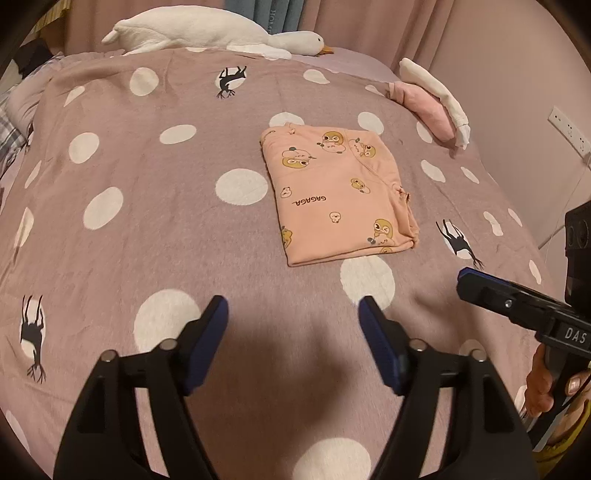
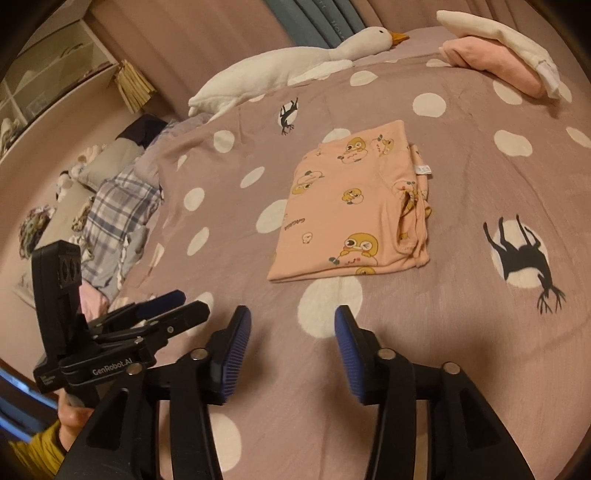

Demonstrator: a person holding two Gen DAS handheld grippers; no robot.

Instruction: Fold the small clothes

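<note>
Folded peach garment (image 1: 338,192) lies flat on the dotted bedspread (image 1: 147,192), ahead of both claws and clear of them. Left gripper (image 1: 293,314): jaws apart, nothing between. Right gripper (image 2: 293,325): same, released and empty. The garment's long axis runs roughly away from the claws, loose ties on its right edge. The right claw looks slightly nearer. Layers under the top fold are hidden; the care label is unreadable.

The folded peach cotton garment (image 1: 340,195) printed with yellow cartoon ducks lies on a mauve bedspread (image 1: 147,221) patterned with white dots and black deer silhouettes, near a white plush goose (image 1: 207,31) with an orange beak and a pink folded cloth (image 2: 491,66).
</note>
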